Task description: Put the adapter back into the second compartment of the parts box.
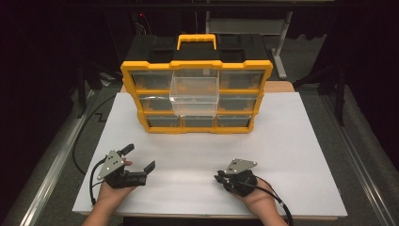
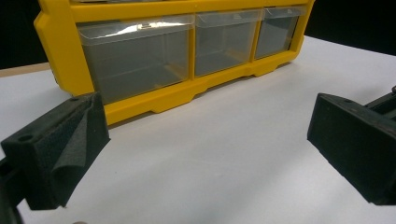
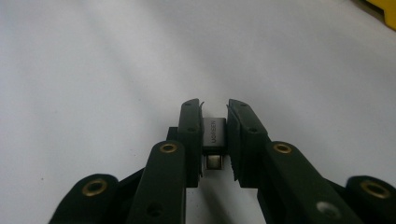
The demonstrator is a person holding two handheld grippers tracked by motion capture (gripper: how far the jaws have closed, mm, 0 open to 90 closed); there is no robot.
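Note:
A small grey adapter with a metal plug end sits clamped between the pads of my right gripper, just above the white tabletop. In the high view that right gripper rests near the table's front edge, right of centre, pointing left. My left gripper is at the front left, jaws wide apart with nothing between them. From the left gripper view, its open jaws face the bottom row of drawers of a yellow and black organizer. The organizer stands at the back centre of the table.
One clear drawer is pulled out of the organizer's top middle slot and overhangs the row below. The white table board lies between the grippers and the organizer. A black cable runs off the left side.

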